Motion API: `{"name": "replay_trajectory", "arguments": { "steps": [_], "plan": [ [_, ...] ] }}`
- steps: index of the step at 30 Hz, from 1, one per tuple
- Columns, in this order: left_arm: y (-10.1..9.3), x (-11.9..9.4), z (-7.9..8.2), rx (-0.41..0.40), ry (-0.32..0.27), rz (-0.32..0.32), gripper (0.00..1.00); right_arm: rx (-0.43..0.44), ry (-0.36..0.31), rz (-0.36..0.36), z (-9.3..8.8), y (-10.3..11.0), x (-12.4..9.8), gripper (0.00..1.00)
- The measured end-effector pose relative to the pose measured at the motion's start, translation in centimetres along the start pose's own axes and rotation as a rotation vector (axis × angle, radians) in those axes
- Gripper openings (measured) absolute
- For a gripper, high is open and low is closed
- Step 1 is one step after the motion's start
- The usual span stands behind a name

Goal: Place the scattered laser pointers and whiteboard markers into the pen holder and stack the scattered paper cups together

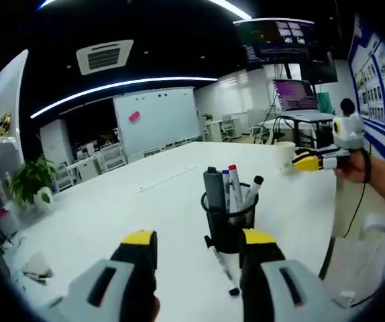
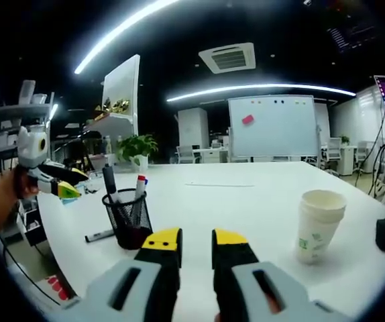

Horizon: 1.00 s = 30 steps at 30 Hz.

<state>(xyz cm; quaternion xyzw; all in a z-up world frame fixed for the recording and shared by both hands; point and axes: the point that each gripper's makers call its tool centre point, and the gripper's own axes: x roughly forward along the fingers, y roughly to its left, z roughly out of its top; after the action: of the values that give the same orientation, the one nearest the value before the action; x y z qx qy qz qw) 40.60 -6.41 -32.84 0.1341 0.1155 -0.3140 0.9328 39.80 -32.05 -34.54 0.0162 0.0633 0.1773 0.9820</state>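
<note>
Left claw (image 1: 198, 243) wide open, empty; right claw (image 2: 197, 239) narrowly parted, empty.

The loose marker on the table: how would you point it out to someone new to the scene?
Start at the big white table and find the black mesh pen holder standing on it. The loose marker lies flat on the tabletop at the holder's foot. Unlike the markers standing upright inside the holder, it is lying down, outside the mesh.
</note>
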Motion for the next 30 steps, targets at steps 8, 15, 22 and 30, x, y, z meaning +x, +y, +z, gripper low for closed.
{"name": "replay_trajectory", "arguments": {
  "steps": [8,15,22,30],
  "plan": [
    [-0.8,0.3,-1.4,-0.008,0.038,-0.021,0.49,0.0,0.006,0.001,-0.2,-0.1,0.2,0.18],
    [-1.4,0.5,-2.1,-0.013,0.061,-0.025,0.49,-0.001,-0.005,0.001,0.4,-0.2,0.5,0.18],
    [-1.4,0.5,-2.7,-0.016,0.076,-0.028,0.49,-0.004,0.002,0.004,0.2,-0.2,0.6,0.18],
    [-2.2,0.6,-3.5,-0.022,0.102,-0.034,0.48,-0.005,-0.001,0.0,0.3,-0.3,0.6,0.18]
  ]
}}
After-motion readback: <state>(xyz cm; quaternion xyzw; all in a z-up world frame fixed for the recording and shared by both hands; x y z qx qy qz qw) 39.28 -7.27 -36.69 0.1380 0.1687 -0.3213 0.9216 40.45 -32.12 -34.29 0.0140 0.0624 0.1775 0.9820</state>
